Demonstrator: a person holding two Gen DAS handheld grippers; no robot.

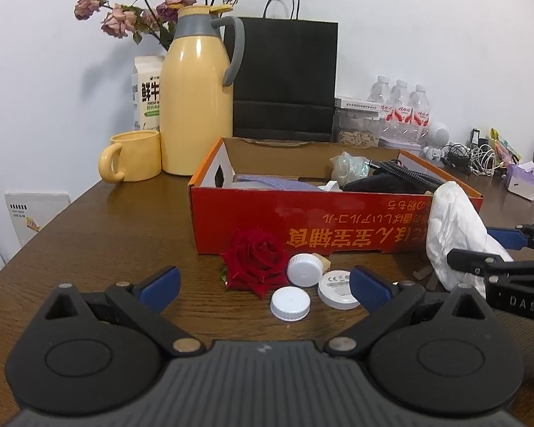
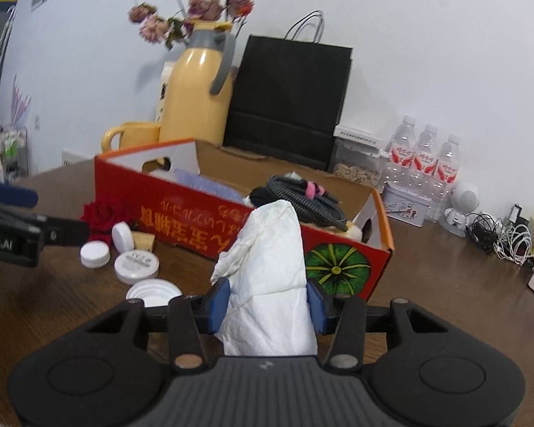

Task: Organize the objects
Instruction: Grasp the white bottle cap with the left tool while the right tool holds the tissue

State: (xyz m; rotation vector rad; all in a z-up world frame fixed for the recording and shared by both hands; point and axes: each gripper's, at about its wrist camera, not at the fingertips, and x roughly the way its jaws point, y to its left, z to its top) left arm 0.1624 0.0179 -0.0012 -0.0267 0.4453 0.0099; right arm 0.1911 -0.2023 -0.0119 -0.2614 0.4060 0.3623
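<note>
We see the right hand-held gripper (image 2: pixel 266 302) clamped on a crumpled white tissue (image 2: pixel 267 267), its blue pads pressing both sides of the wad, which stands up between them in front of the near right corner of the red cardboard box (image 2: pixel 195 213). In the left wrist view the same tissue (image 1: pixel 455 235) hangs against the box's right end, just above the brown tabletop (image 1: pixel 106 249). The left hand-held gripper (image 1: pixel 265 286) has its jaws wide apart with nothing gripped, pointing at a small cluster on the tabletop in front of the box: a red rose head (image 1: pixel 256 259), two white bottle caps (image 1: pixel 305 269) (image 1: pixel 290 303) and a flat white round device (image 1: pixel 338 288) lying just beside one another. Inside the box we make out a black braided cable (image 2: pixel 302 195), a lilac cloth (image 1: pixel 267 181) and a crinkled wrapper (image 1: pixel 349 167). Behind the box stand a yellow thermos jug (image 1: pixel 195 106), a yellow mug (image 1: pixel 131 156), a milk carton (image 1: pixel 146 92), a black paper bag (image 1: pixel 284 78) and three water bottles (image 1: pixel 402 106).
</note>
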